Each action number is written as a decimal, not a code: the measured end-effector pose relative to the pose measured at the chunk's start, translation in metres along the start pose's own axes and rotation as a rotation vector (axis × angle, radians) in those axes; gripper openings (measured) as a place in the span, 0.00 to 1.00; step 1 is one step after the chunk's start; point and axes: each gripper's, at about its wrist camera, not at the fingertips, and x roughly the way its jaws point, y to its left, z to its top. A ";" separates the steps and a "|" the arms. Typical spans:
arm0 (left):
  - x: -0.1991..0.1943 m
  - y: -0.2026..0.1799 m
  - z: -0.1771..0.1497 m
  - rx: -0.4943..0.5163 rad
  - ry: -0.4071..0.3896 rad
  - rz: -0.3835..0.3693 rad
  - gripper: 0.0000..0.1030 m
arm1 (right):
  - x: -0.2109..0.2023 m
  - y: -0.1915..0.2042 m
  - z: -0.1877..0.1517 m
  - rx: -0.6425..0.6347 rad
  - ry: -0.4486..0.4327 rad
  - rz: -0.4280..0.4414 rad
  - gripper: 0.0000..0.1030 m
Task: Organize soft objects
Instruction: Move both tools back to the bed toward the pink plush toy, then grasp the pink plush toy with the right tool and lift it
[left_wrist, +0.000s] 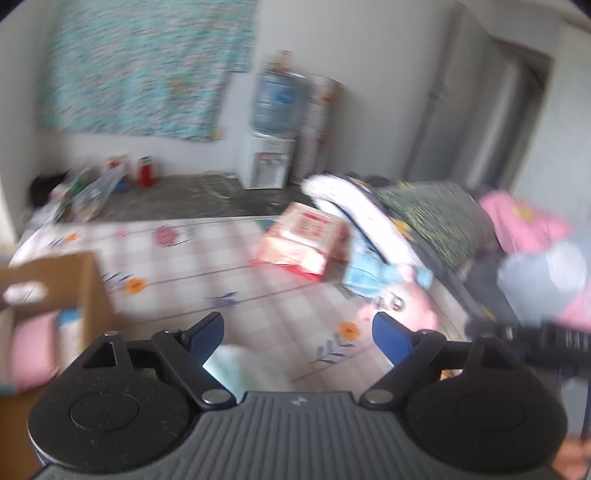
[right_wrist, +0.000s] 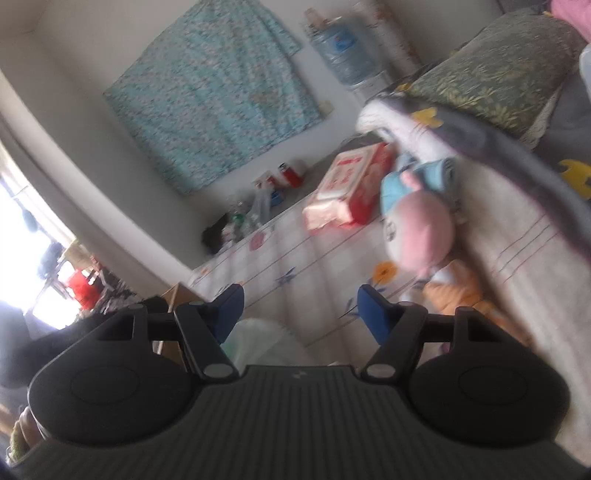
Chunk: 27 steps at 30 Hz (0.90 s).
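The left claw (left_wrist: 298, 332) hangs with its blue fingers (left_wrist: 208, 334) spread wide and nothing between them, above a bed sheet (left_wrist: 192, 254) of pale checks with orange flowers. The right claw (right_wrist: 300, 308) is likewise apart and empty, tilted over the same sheet. Just under both lies a pale, blurred soft bundle (left_wrist: 247, 365). Beyond the left claw to its right rests a plush doll (left_wrist: 388, 280) with a pink head and blue clothes; in the right wrist view it lies ahead and right, touching a red and white pack (right_wrist: 351, 184). A cardboard box (left_wrist: 55, 295) with pink and blue soft things inside stands at the far left. A white and dark blanket (right_wrist: 461, 125) lies behind the doll, a patterned green pillow (right_wrist: 491, 74) beyond it
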 end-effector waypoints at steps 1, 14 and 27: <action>0.015 -0.015 0.001 0.054 0.013 -0.014 0.86 | 0.001 -0.012 0.009 0.012 -0.013 -0.025 0.66; 0.178 -0.101 0.005 0.342 0.248 -0.182 0.86 | 0.105 -0.100 0.066 0.187 0.105 -0.082 0.66; 0.223 -0.121 0.004 0.283 0.335 -0.257 0.78 | 0.156 -0.125 0.065 0.254 0.149 -0.122 0.62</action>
